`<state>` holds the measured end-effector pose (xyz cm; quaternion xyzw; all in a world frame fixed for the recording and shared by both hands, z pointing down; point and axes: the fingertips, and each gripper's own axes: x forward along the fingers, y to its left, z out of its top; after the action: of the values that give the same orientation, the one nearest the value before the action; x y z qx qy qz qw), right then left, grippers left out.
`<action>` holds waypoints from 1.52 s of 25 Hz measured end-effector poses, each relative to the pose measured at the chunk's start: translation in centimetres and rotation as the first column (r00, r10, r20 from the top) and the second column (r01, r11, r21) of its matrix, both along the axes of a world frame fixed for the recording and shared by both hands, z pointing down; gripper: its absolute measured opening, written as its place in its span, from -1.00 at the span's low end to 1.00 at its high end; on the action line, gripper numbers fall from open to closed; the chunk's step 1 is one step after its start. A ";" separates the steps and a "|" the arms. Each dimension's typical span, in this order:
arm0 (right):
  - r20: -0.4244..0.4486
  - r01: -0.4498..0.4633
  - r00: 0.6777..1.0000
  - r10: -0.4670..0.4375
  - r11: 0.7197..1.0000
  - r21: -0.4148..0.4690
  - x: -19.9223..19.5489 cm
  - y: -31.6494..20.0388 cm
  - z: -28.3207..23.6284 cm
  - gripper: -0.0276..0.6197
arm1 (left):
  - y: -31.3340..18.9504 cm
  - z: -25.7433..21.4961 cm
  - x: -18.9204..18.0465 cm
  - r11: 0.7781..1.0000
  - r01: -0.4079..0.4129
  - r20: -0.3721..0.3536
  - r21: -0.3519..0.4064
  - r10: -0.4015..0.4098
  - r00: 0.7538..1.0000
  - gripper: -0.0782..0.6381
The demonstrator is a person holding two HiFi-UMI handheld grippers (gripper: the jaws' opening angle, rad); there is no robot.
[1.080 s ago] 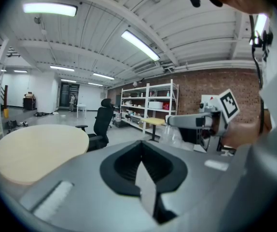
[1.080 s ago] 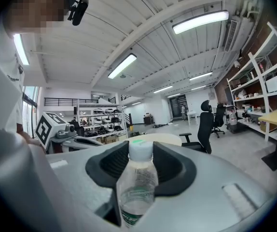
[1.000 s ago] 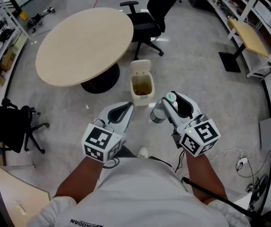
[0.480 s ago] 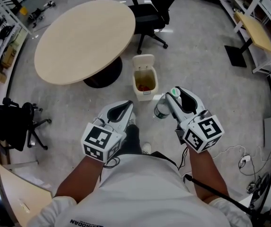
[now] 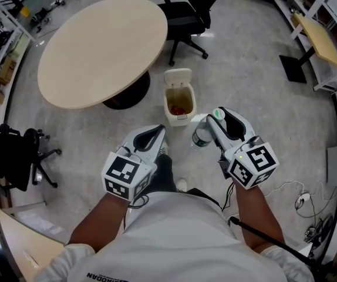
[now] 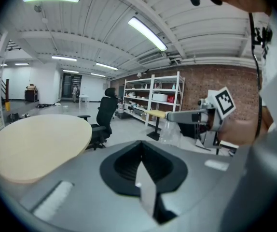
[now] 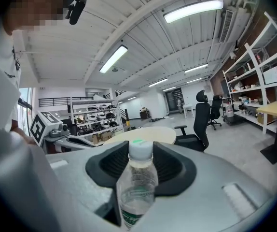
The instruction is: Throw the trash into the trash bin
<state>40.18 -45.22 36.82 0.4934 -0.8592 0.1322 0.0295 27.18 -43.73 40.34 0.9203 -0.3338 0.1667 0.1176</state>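
Nearest the person, the left gripper (image 5: pixel 158 134) has its jaws pressed together with nothing between them, and it plays no part in the carry. Beside it, the right gripper (image 5: pixel 216 124) is clamped on a small clear plastic bottle with a green label and a pale green-topped cap (image 7: pixel 137 187). It holds the bottle around the body, with the cap standing up past the jaws. In the head view the bottle hangs above the grey floor, just short of the cream plastic trash bin (image 5: pixel 177 120) and a little to its right. It is not yet over the opening. The bin's flip lid (image 5: pixel 176 77) stands open at the back, and some reddish waste (image 5: pixel 180 107) lies inside.

The step in hand looks like the approach. The mouth is narrow, so it seems best to carry the bottle forward and slightly left until it sits squarely over the opening. Then bring it low and only then part the jaws, since smooth round plastic dropped from high up could bounce off the rim. The idle left gripper should stay clear of the bin.

Farther off stand a round beige table (image 5: pixel 101 49) and a black office chair (image 5: pixel 187 13).
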 end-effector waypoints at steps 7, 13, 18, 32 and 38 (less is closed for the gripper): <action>0.000 -0.020 1.000 0.020 0.999 -0.032 0.1 -3.4 1.2 -0.44 | -2.9 0.9 -0.6 1.000 0.011 0.006 -0.024 -0.011 1.000 -0.76; 0.006 -0.044 0.999 0.044 0.996 -0.075 -0.1 -7.5 2.9 -0.44 | -6.1 2.3 -1.1 0.998 0.008 0.008 -0.059 -0.007 1.000 -0.76; -0.008 -0.060 0.998 0.060 0.995 -0.083 -0.3 -11.4 4.2 -0.44 | -9.4 3.9 -1.3 0.994 -0.006 0.009 -0.109 0.007 1.000 -0.76; -0.055 -0.240 0.971 0.234 0.955 -0.172 0.0 -21.3 9.7 -0.44 | -17.1 8.6 -2.0 0.970 -0.160 0.025 -0.185 0.168 0.986 -0.76; -0.070 -0.248 0.969 0.238 0.938 -0.243 -0.8 -22.5 14.3 -0.44 | -17.9 12.6 -2.1 0.950 -0.171 0.037 -0.260 0.186 0.982 -0.76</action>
<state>39.42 -67.72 51.12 0.5907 -0.7674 0.2321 0.0918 25.06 -61.66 52.97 0.9182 -0.2284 0.2466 0.2095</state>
